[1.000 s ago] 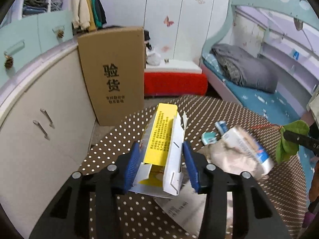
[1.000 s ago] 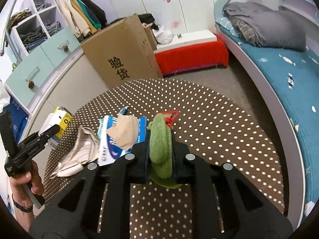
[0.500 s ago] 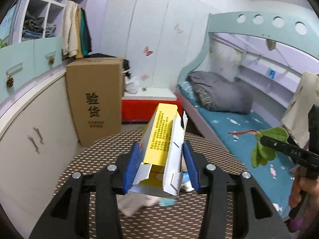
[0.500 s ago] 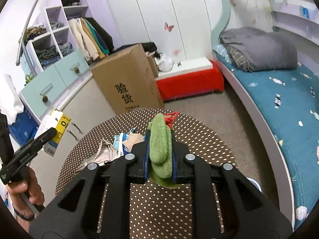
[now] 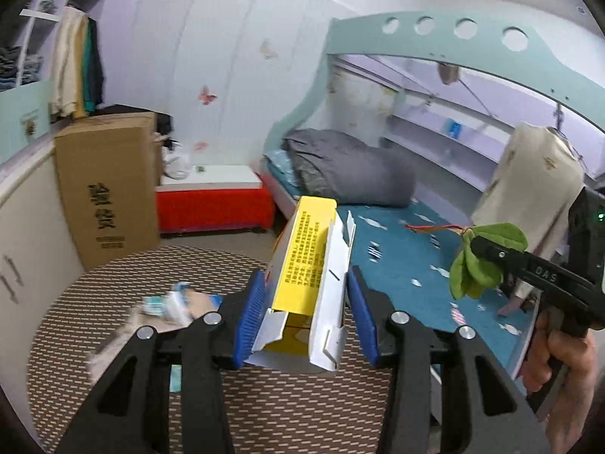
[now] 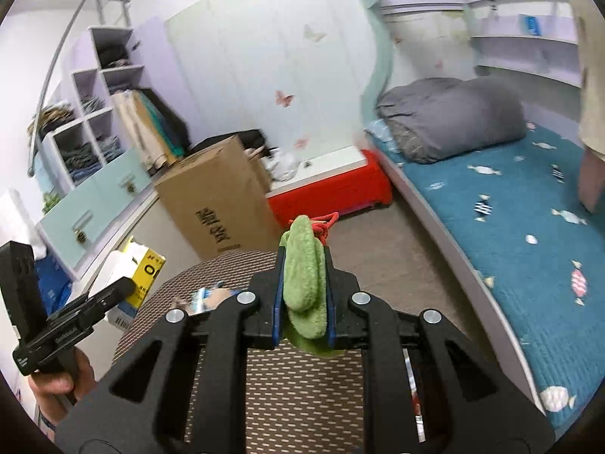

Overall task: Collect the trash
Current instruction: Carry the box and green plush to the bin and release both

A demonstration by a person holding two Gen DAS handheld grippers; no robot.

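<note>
- The left gripper (image 5: 306, 302), with its yellow carton (image 5: 306, 261), has risen away from the dotted round table (image 5: 113, 276).
- The right gripper (image 6: 303, 295), clamping green leaves (image 6: 304, 283), has lifted off that table too.

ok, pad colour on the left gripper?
Blue pads, clearest in the left wrist view, clamped on the yellow-and-white carton.

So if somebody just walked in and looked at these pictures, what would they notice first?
Probably the bright yellow and white carton, torn open and squeezed between the blue pads of the left gripper, right in the middle of its view. Next, the green leaves pinched in the right gripper, with a red string behind them. Below both sits the brown dotted round table, with crumpled wrappers on it.
</note>
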